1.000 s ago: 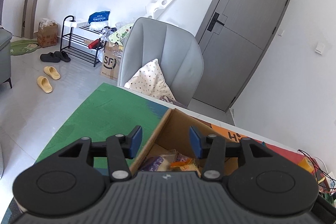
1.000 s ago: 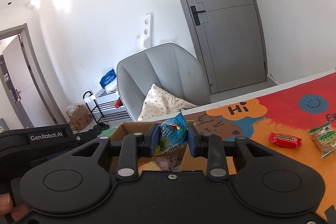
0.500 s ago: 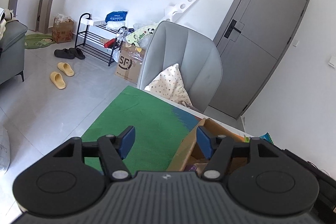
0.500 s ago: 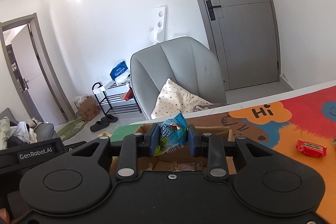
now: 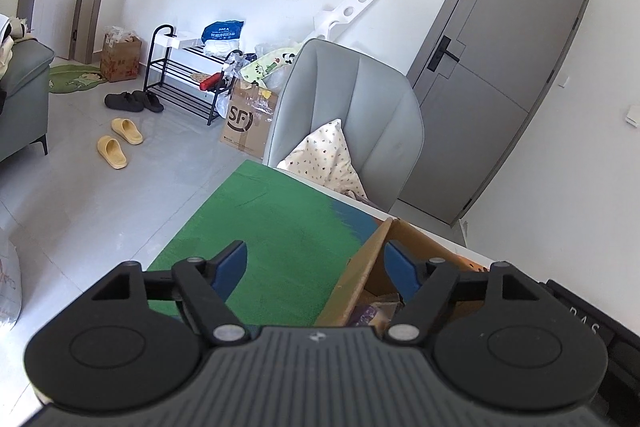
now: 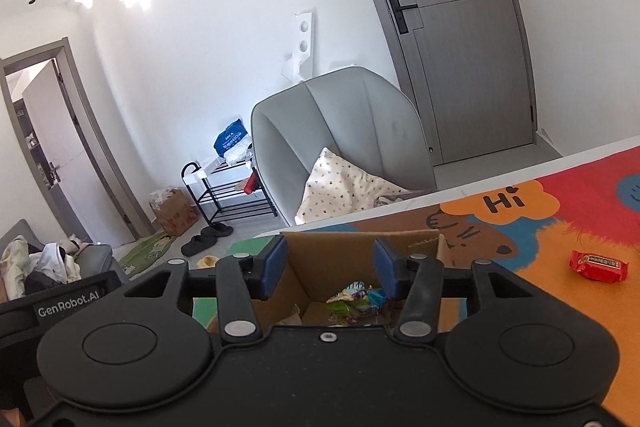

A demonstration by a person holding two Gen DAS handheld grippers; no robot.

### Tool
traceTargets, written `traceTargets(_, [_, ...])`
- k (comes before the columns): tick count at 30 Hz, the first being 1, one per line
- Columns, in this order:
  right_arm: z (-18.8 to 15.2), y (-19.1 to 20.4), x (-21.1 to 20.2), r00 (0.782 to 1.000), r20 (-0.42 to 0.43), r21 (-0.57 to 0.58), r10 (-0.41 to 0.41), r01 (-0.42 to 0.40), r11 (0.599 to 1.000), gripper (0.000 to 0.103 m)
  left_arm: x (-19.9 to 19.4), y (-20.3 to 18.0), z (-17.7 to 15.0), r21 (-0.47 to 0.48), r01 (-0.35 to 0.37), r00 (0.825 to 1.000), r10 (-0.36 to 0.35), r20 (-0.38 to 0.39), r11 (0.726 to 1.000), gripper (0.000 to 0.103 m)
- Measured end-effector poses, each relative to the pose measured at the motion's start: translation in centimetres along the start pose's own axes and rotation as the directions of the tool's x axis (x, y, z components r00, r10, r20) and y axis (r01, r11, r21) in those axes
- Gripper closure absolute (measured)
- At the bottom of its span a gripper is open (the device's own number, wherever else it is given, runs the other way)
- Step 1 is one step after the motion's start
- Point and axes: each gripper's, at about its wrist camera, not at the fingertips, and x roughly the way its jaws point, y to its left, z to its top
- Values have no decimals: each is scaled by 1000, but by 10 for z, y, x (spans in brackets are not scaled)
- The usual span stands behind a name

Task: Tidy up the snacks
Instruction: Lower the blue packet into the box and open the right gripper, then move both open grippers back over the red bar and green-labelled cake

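Below the right tongs (image 6: 330, 269), open and empty, snack packets (image 6: 358, 301) lie in the box (image 6: 360, 247), lower centre of frame. Left tongs (image 5: 314, 267) open, straddling the box's wall. Red snack (image 6: 598, 265) on tabletop (image 6: 560, 227), right.

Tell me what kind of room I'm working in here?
Most likely a home living or entry area: a shoe rack with slippers on the tiled floor, a grey chair holding a cushion, and a box on a colourful table mat.
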Motion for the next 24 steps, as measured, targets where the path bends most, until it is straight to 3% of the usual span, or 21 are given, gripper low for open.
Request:
traceTargets(10, [-4,-34,-32,997,-12,21,-71,71,997,51,-7,-41,-18,72,54,998,-52,-23,996,20])
traceTargets(16, [-8,-54,-51,993,0,39,-118,118,992,41,-11,-64,-30,113,79,997,-75,-36,990,15])
traceTargets(24, [-10,-80,-73,984,18,52,-180,179,983,15,-11,-93,-45,155,75,996,-67,-57,985,7])
